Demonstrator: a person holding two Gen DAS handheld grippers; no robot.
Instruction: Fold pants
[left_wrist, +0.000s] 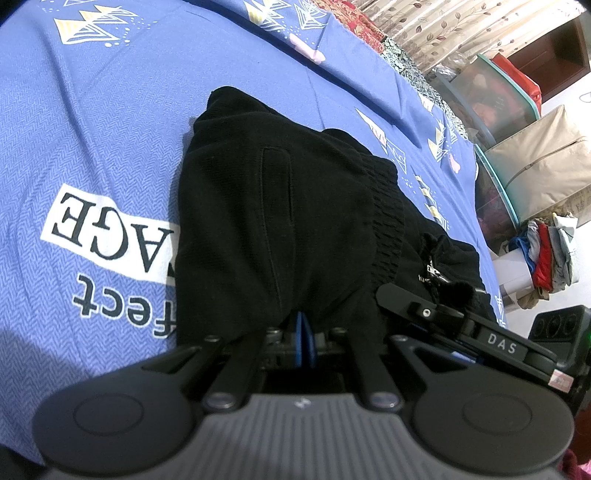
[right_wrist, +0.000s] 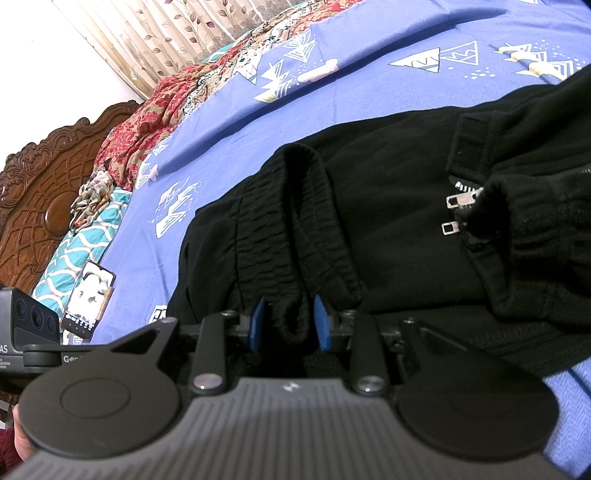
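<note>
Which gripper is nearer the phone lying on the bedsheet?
Right. The right gripper, clamped on the pants' waistband, has the phone just beside it; the left gripper grips the pants on the right gripper's far side.

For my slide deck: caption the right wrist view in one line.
Right gripper pinches the elastic waistband of black pants on a blue patterned bedsheet.
</note>
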